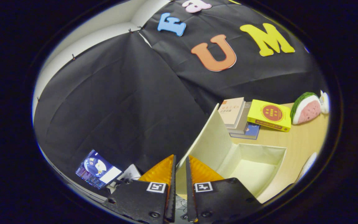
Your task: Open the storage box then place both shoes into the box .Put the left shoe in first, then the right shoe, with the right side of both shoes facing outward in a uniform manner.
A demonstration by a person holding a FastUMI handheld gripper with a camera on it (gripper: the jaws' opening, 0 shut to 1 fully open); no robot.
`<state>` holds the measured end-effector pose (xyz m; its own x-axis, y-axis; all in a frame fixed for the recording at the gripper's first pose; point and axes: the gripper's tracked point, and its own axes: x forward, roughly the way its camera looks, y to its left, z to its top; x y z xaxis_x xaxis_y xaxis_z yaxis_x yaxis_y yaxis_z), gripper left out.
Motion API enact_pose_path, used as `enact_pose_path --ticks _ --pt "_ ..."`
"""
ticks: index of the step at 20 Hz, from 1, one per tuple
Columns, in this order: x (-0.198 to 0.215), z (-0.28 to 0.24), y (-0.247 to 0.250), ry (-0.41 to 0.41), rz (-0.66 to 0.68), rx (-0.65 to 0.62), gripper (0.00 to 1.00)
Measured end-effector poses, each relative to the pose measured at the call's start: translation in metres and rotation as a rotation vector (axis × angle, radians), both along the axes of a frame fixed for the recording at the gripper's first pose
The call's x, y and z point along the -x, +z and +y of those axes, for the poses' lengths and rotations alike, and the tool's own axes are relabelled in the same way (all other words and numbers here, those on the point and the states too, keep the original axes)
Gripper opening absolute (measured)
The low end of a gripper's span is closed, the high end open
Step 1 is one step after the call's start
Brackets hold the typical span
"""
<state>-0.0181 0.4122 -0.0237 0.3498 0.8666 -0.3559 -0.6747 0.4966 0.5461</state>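
Note:
The cream storage box stands open on the wooden table, and its inside looks bare. Its lid is swung up and stands nearly upright on the box's left side. My gripper is at the lid's near corner. The fingers are almost together, with the lid's edge running into the narrow gap between them, so they are shut on the lid. A white rounded thing, perhaps a shoe, peeks in on the table to the right of the box.
Beyond the box lies a stack of books with a yellow book beside it. A watermelon plush sits further right on the table. A lit phone screen stands left of the fingers.

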Motion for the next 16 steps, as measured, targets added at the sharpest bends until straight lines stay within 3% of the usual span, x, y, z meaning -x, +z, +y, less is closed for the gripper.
enact_pose_path --ticks 1,7,12,16 --pt "0.001 0.009 -0.001 0.004 -0.025 0.022 0.24" --pt "-0.005 0.014 0.005 -0.063 -0.139 0.082 0.92" --pt "-0.018 -0.034 -0.001 -0.176 -0.229 0.151 0.95" --pt "-0.03 -0.104 0.0 -0.3 -0.287 0.179 0.96"
